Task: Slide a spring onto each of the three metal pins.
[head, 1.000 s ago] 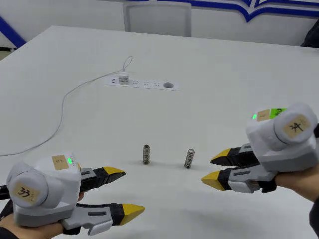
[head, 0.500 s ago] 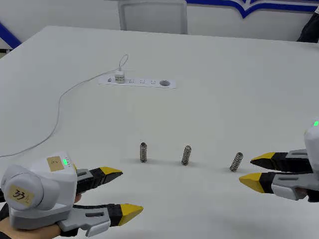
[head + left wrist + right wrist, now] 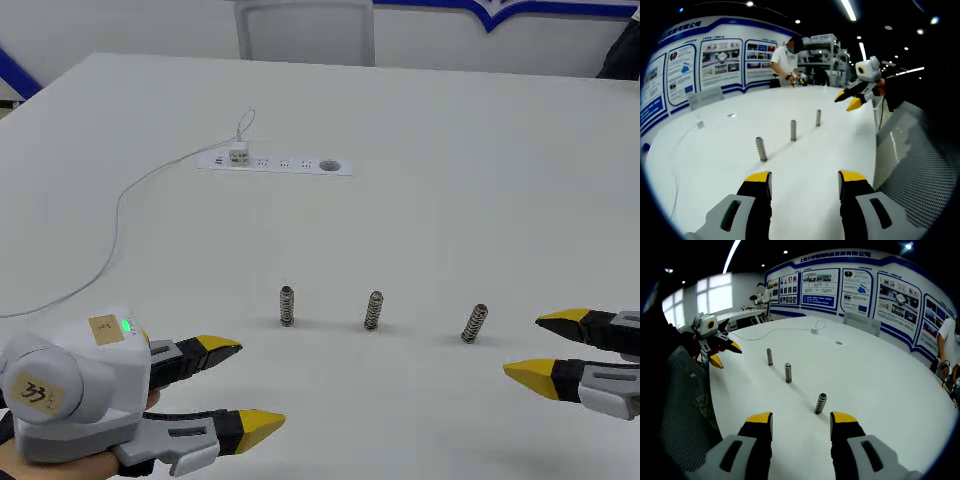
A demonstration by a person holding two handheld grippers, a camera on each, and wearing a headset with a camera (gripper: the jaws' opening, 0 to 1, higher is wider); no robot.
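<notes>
My left gripper (image 3: 255, 383) and right gripper (image 3: 528, 345) hold jaws wide, empty. The springs (image 3: 373, 311) look seated; I'd gently straighten the leaning spring (image 3: 474, 323).

The left gripper (image 3: 255, 383) has a white-grey housing, a tan sticker (image 3: 33, 393) marked 33 and a green light (image 3: 127, 326). The right gripper (image 3: 528, 345) is grey; both have black, yellow-tipped jaws.

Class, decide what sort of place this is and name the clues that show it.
Probably a company meeting or exhibition room: a large white table, display boards along the wall, and a power strip.
</notes>
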